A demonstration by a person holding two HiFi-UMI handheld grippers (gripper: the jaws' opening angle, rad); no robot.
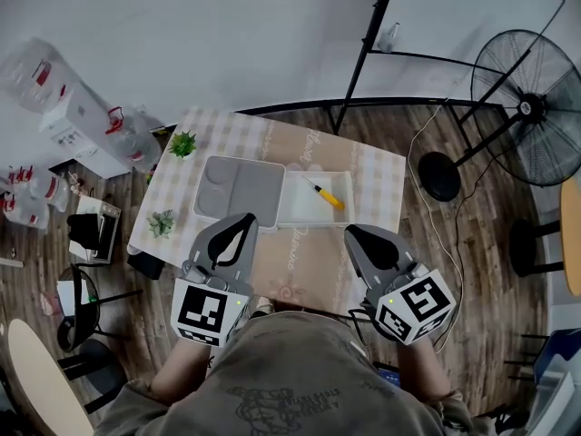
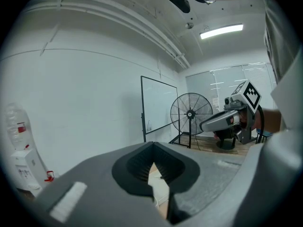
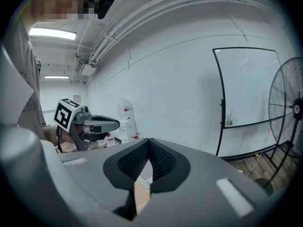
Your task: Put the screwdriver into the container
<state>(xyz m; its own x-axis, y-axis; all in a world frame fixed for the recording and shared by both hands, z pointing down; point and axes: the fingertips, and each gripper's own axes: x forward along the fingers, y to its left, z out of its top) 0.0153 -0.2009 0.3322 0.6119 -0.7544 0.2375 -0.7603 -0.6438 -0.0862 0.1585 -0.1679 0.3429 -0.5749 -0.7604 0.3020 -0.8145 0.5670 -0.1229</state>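
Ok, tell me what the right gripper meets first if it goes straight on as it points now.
Probably the near rim of the white tray, just short of the screwdriver: the right gripper aims there in the head view. Its height is unclear, so it might pass above.

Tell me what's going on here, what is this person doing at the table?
A person holds a gripper in each hand over a small table. The left gripper and right gripper both hover near its front edge, jaws together and empty. A yellow-handled screwdriver lies in a white tray, beside a gray container. Nothing is picked up yet.
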